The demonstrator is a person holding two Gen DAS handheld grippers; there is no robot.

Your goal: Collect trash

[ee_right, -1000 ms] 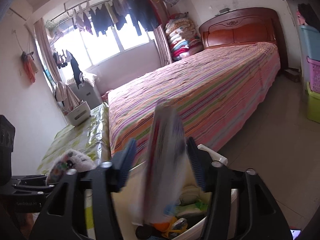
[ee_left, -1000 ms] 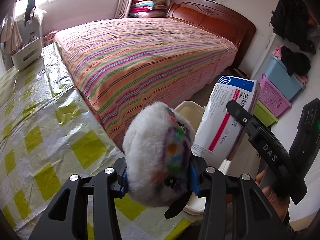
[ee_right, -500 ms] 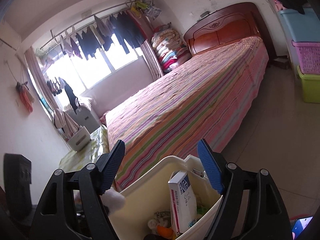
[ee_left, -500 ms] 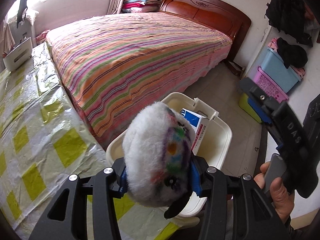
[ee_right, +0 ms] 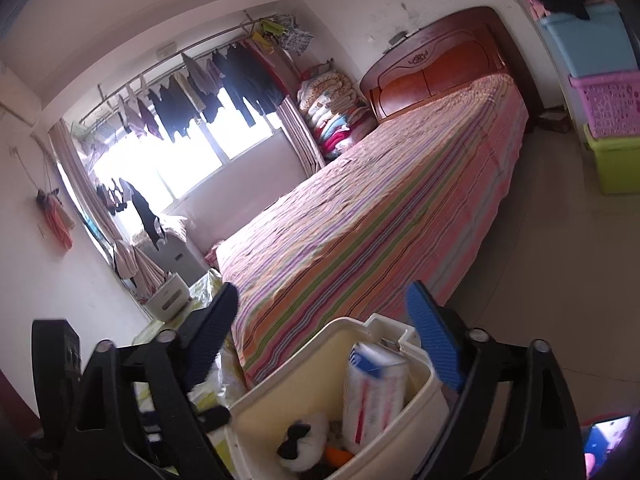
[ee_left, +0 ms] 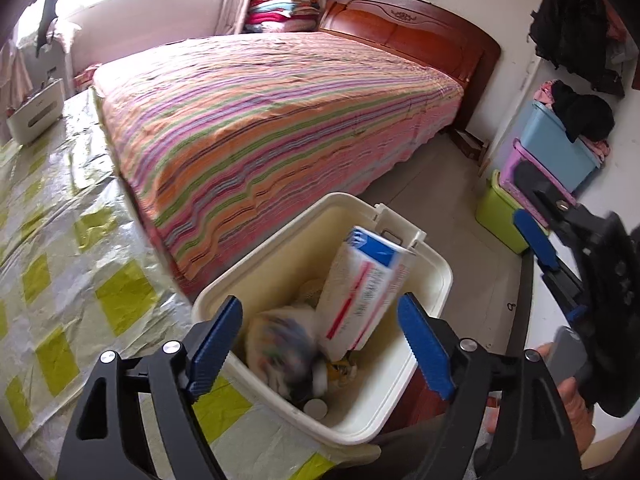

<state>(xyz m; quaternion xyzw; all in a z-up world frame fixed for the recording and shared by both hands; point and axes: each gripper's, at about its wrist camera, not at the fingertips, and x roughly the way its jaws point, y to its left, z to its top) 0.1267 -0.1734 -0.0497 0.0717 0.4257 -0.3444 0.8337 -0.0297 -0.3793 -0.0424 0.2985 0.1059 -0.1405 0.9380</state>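
Left claw (ee_left: 320, 344): fingers spread wide, nothing between them, positioned directly above the open bin (ee_left: 424, 392). Right claw (ee_right: 324, 340): fingers likewise spread and empty, above the same bin from the other side.

Contents of the bin: a fluffy white toy (ee_left: 280, 352) with coloured patches, motion-blurred, lying low against the near wall; a white, red and blue box (ee_left: 364, 288) leaning upright just beside the toy; smaller scraps beneath, too indistinct to identify. The bin stands at the edge of the bench (ee_left: 60, 280), which carries a yellow-checked plastic cover, next to the striped bed (ee_left: 260, 120).

Procedure for the release step, as judged: hold both claws fully spread until each item has settled below the rim. Withdraw straight upward to avoid catching the box's raised corner or the bin wall. Confirm nothing overhangs the rim before seeking further trash.
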